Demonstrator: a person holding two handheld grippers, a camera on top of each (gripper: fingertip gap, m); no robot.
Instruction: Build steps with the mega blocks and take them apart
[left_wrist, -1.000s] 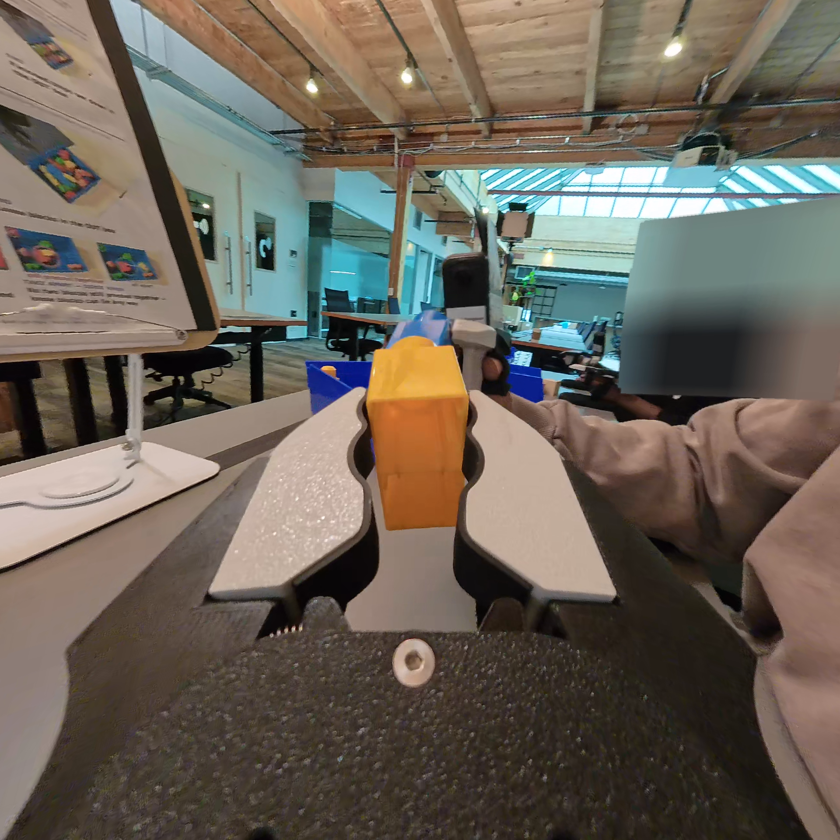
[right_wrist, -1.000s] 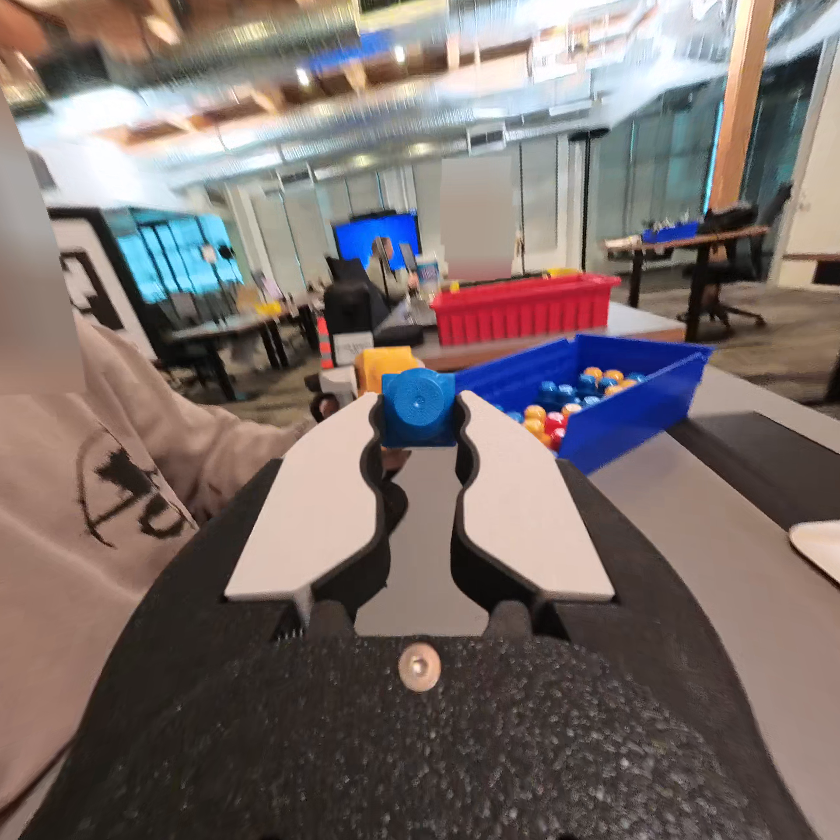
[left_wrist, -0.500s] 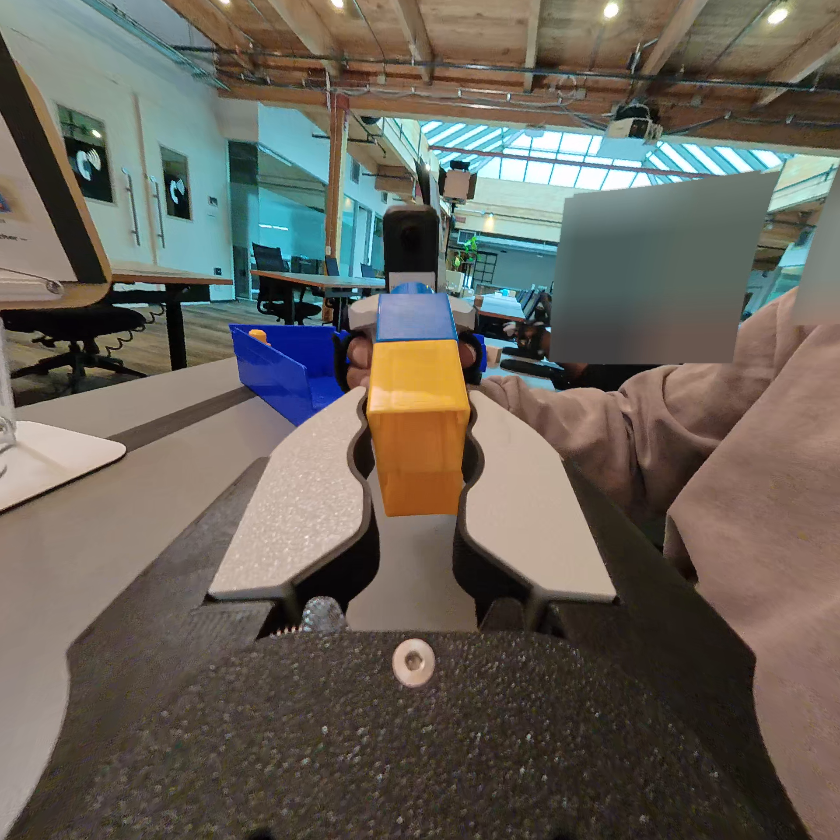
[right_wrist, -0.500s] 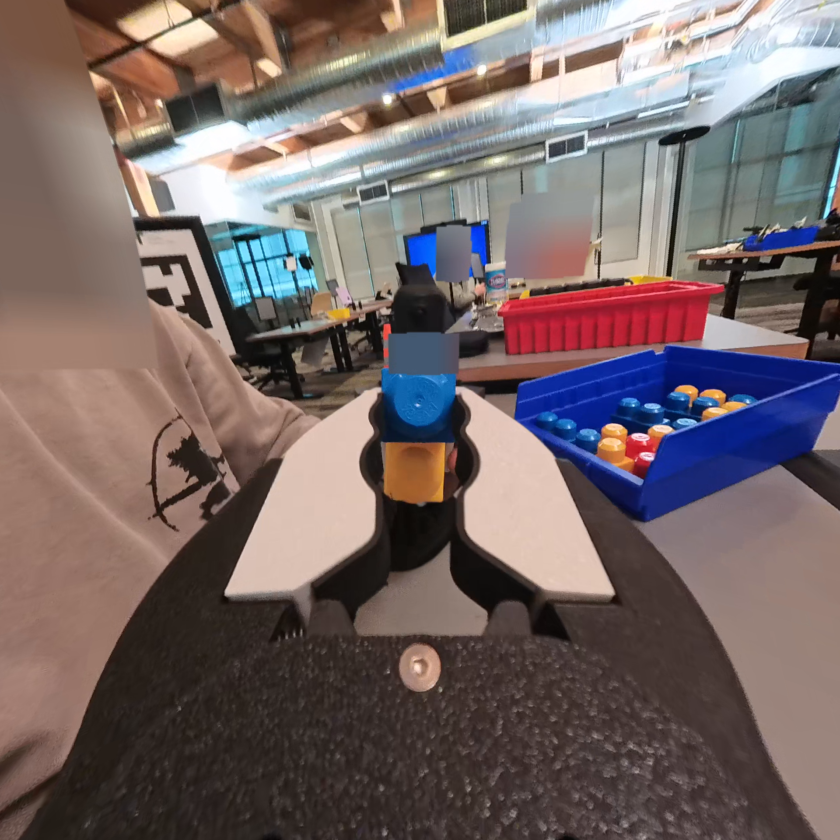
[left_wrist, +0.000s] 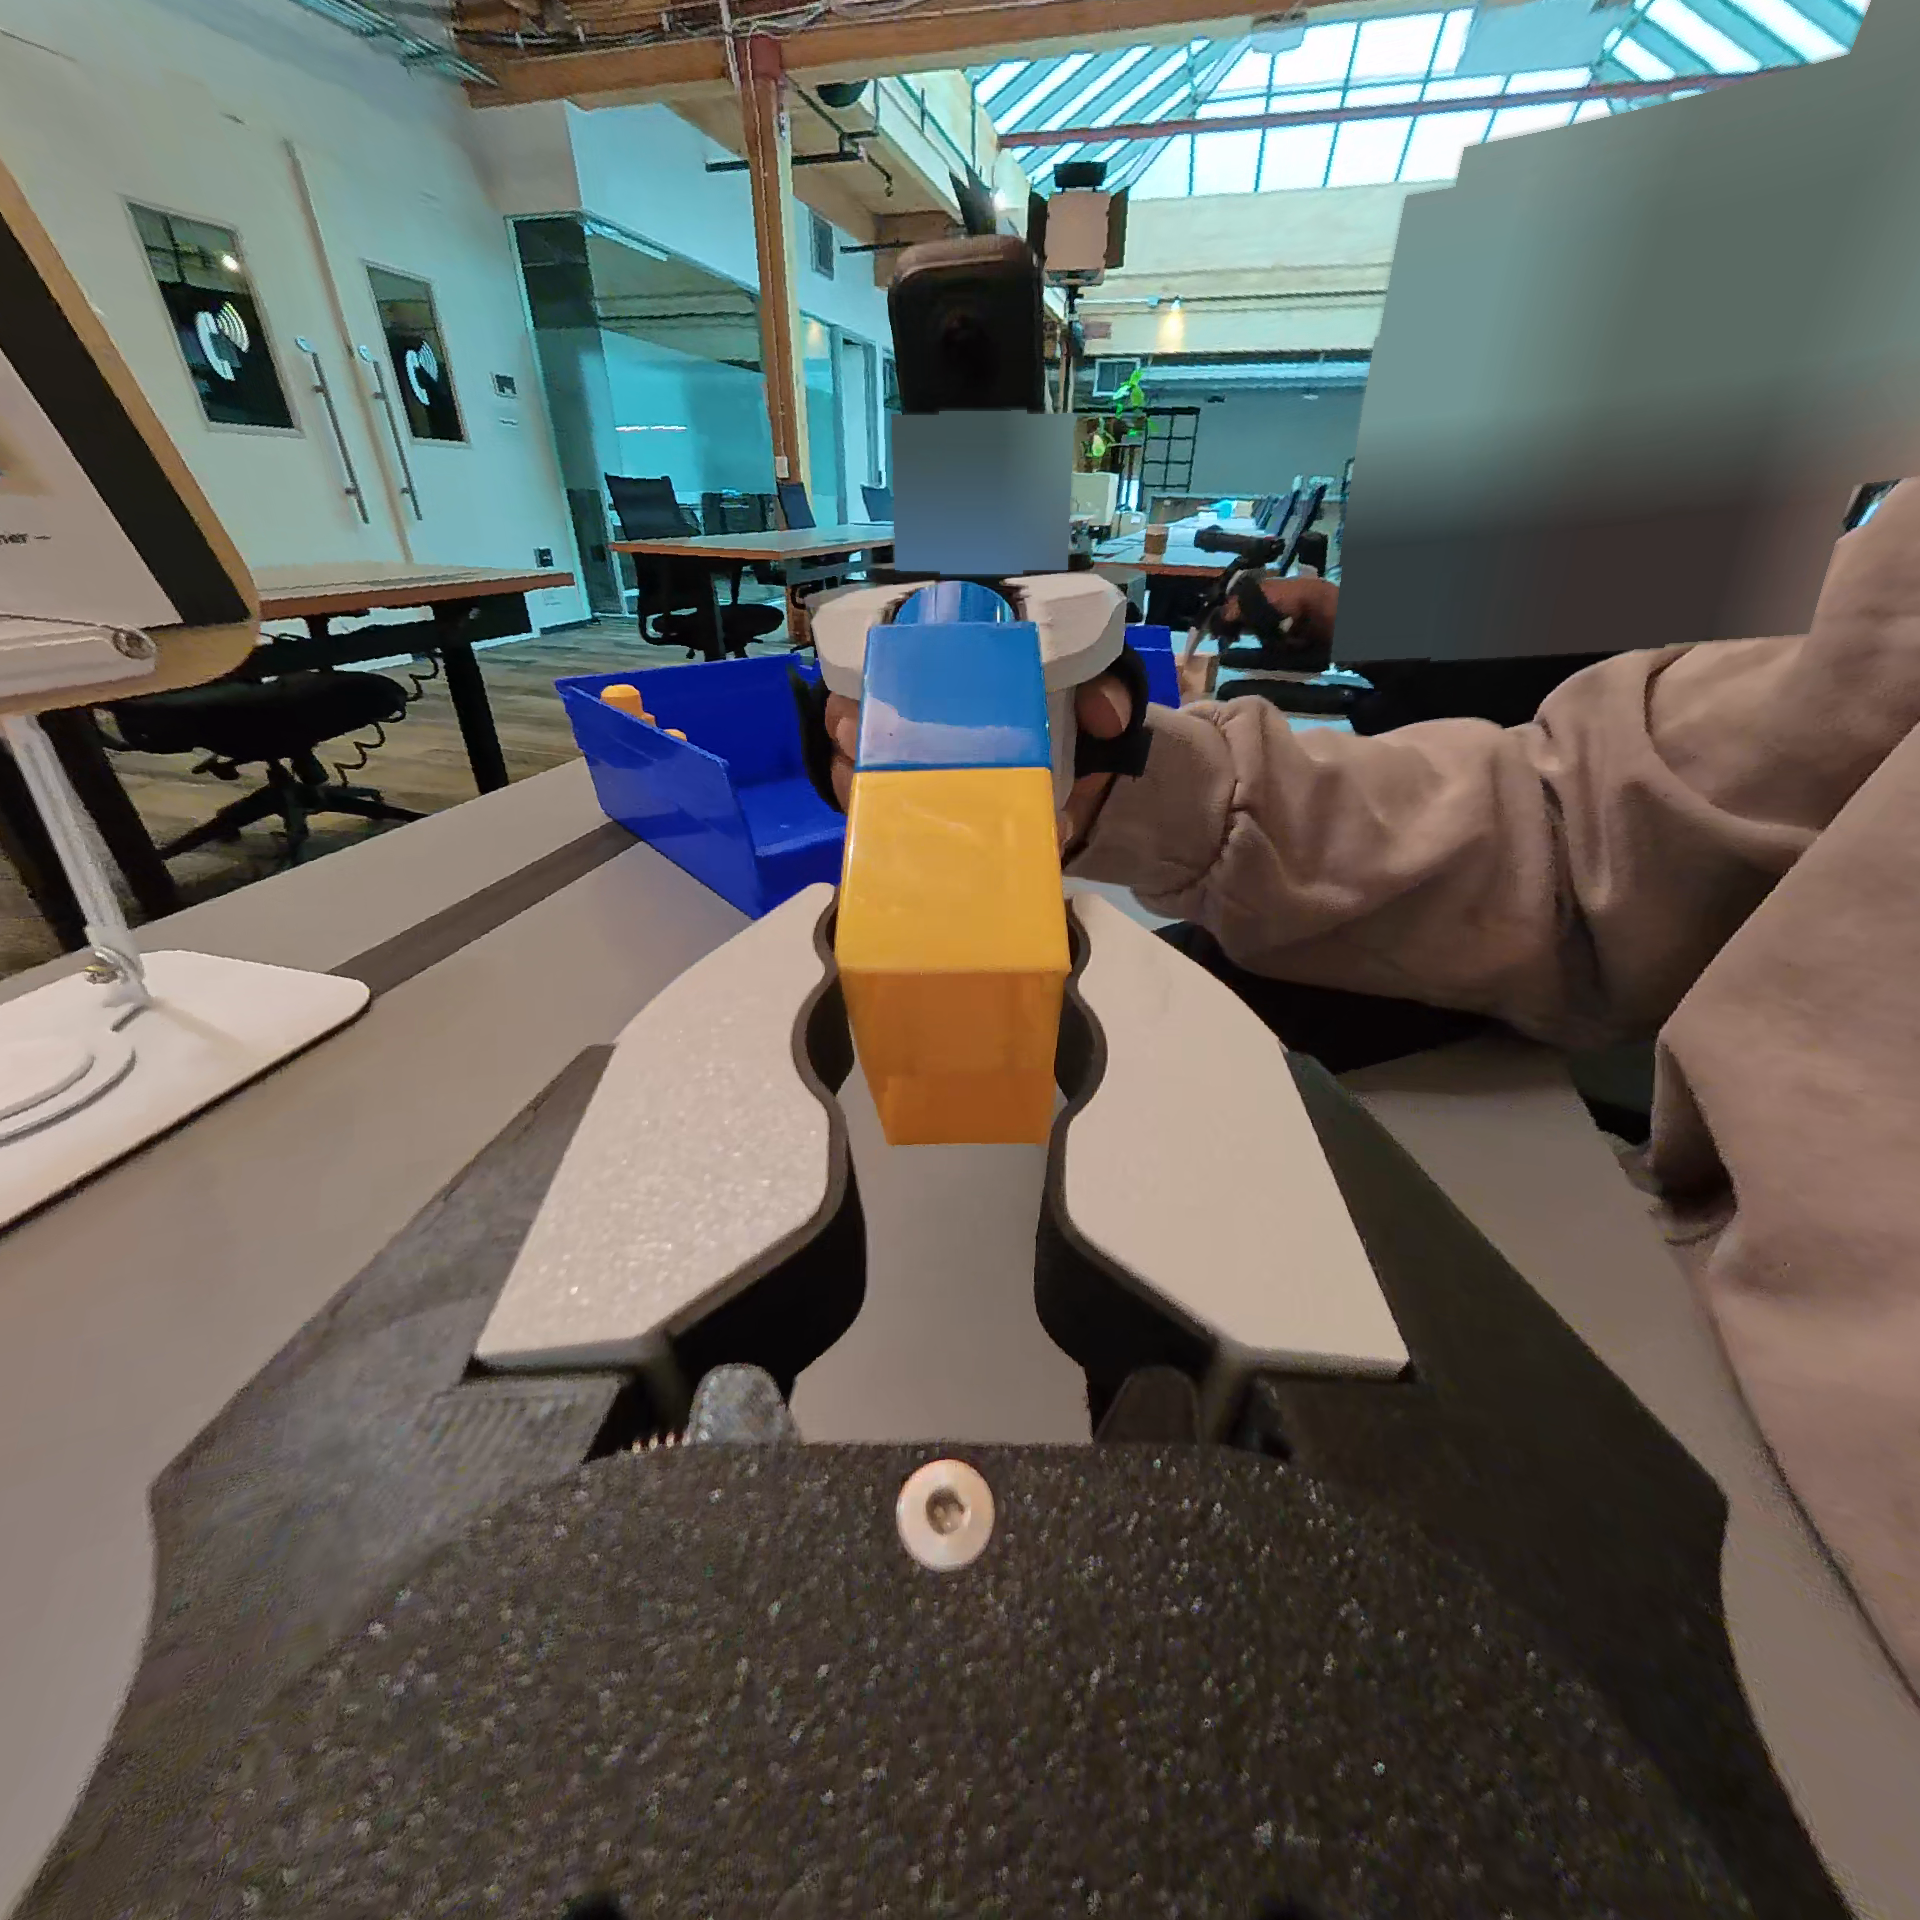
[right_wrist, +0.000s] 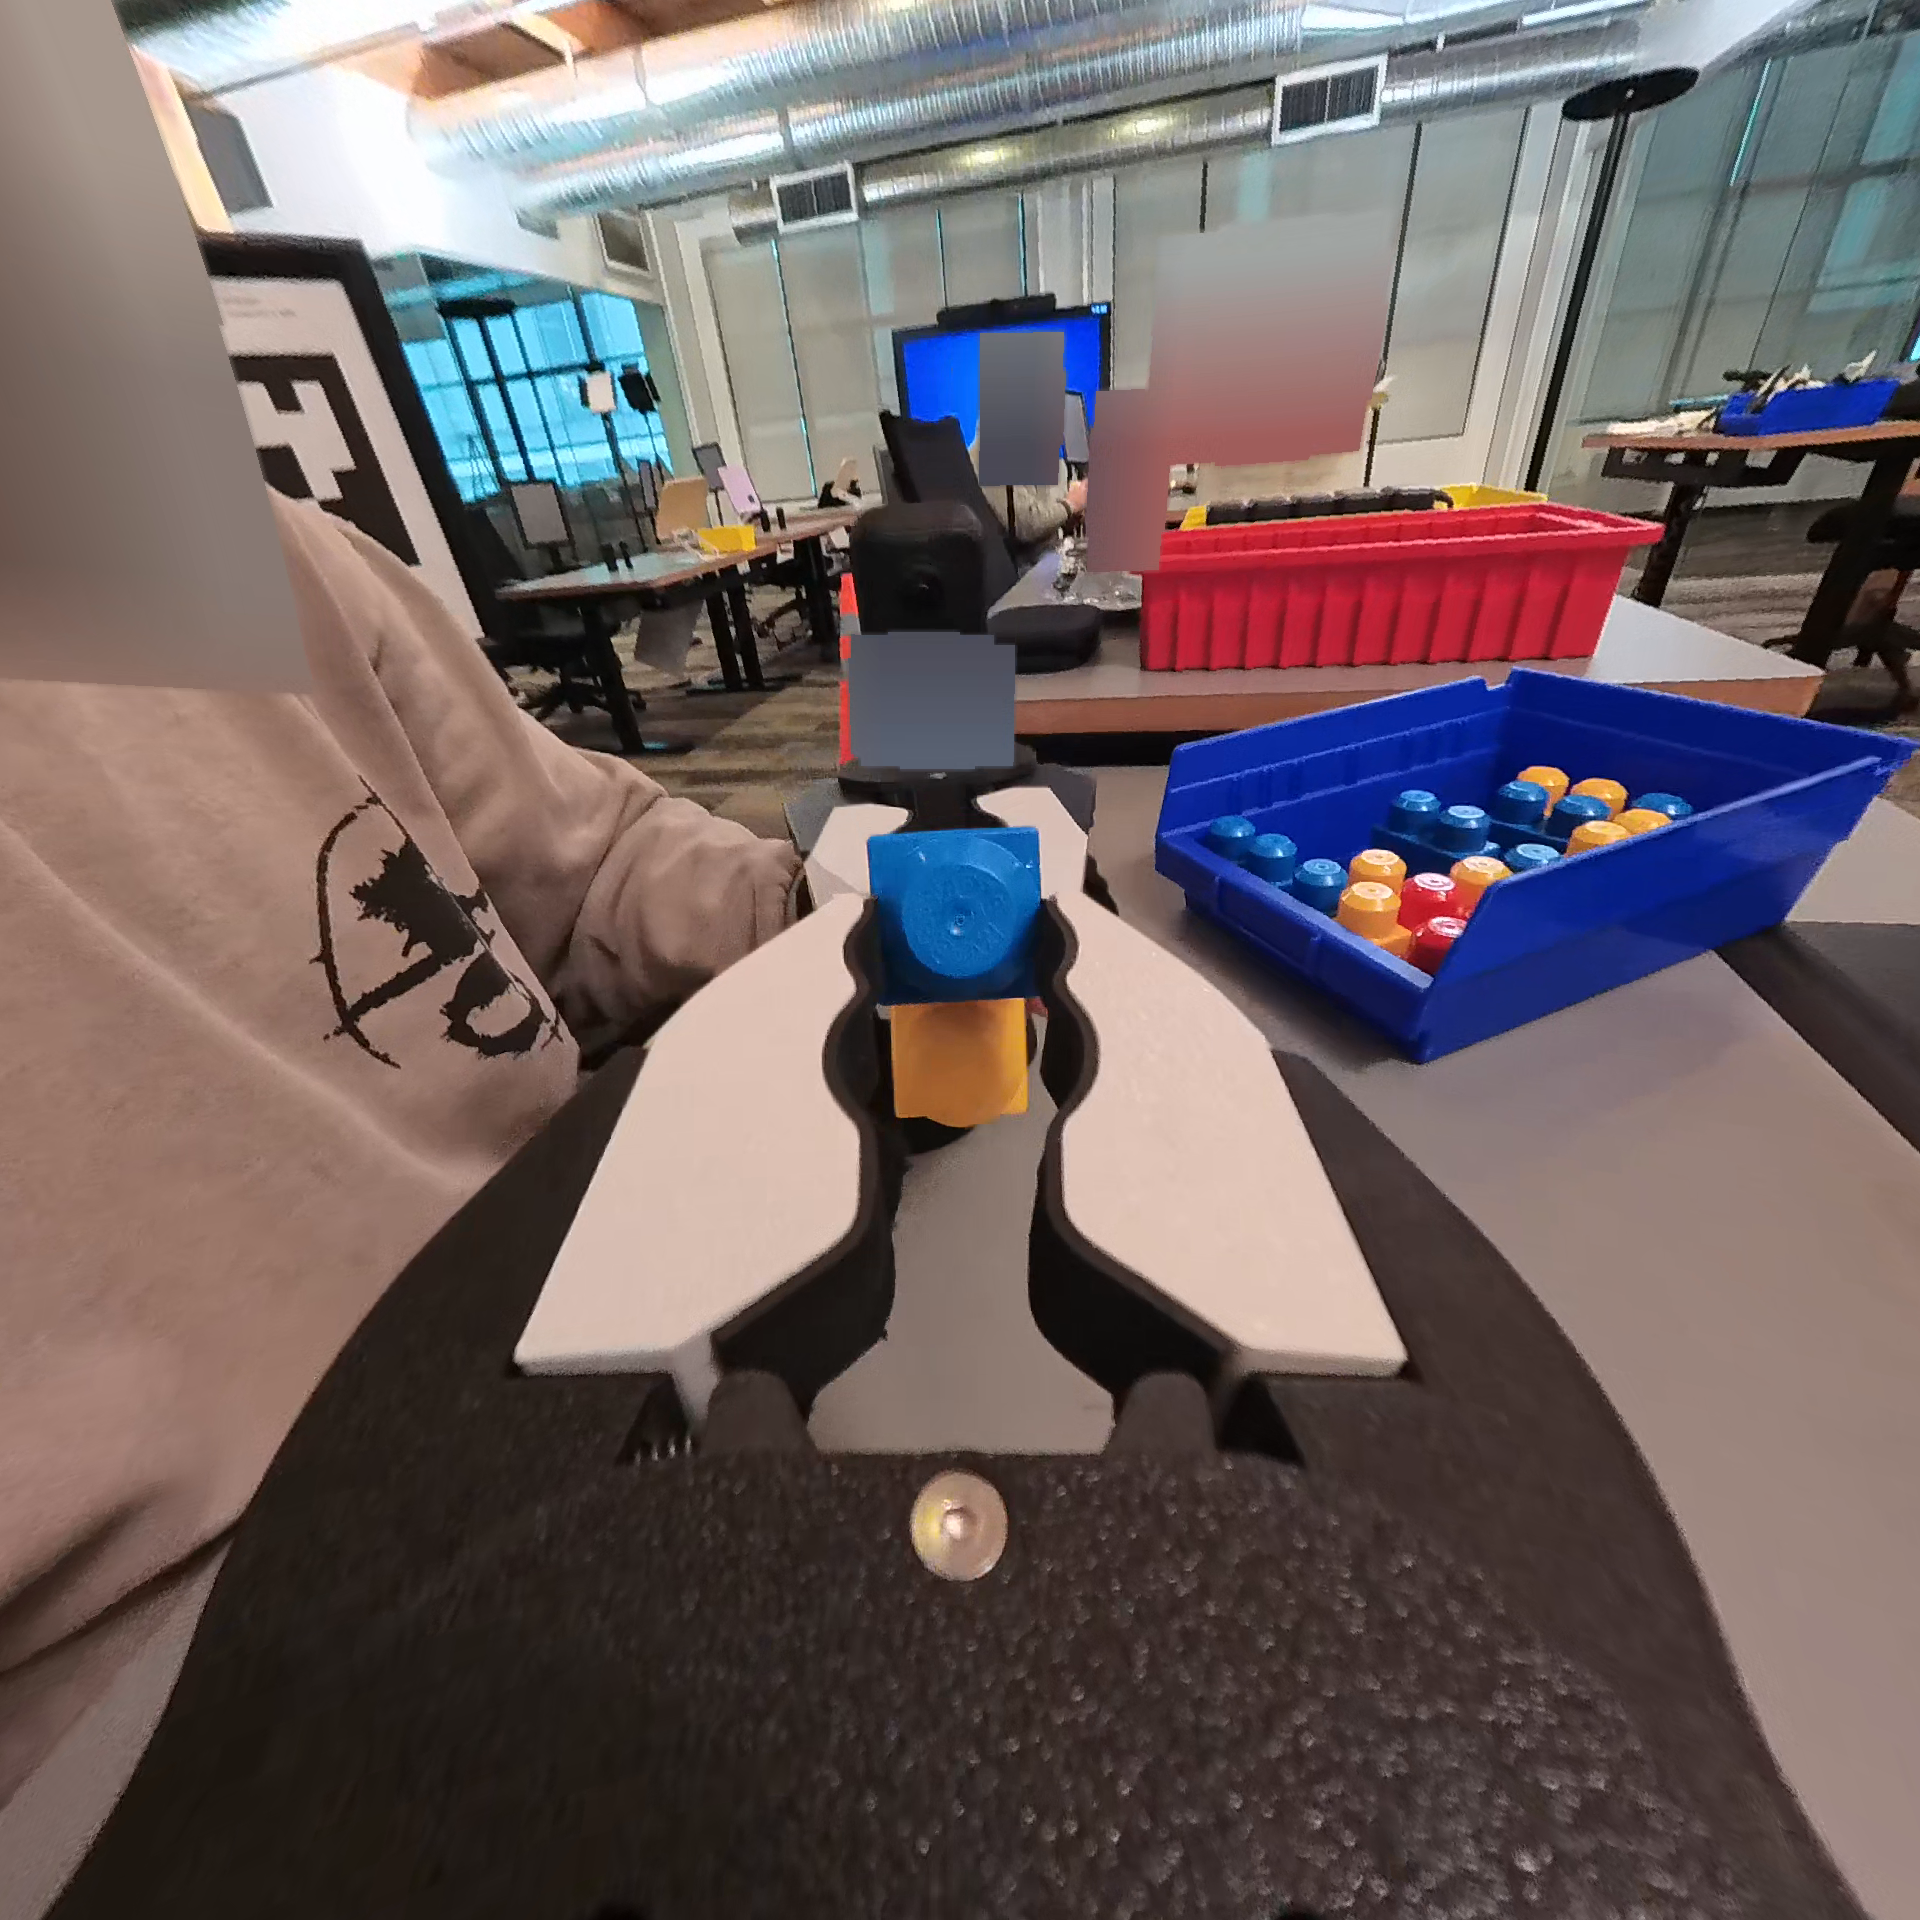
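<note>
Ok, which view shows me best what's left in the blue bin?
The right wrist view. It looks down into the blue bin, showing blue, orange and red blocks studs-up. The left wrist view catches only the bin's end wall, with a few orange studs showing above it.

The left tool (left_wrist: 951, 935) is covering the sides of the orange block (left_wrist: 951, 935), and the blue block (left_wrist: 951, 707) is hiding most of the right tool (left_wrist: 966, 634) behind it. In the right wrist view the blue block (right_wrist: 954, 914) is masking the join with the orange one. The bin (left_wrist: 717, 790) is running behind the blocks, so its contents are mostly out of sight. The stand (left_wrist: 156, 1049) is being cut off at the left edge.
</note>
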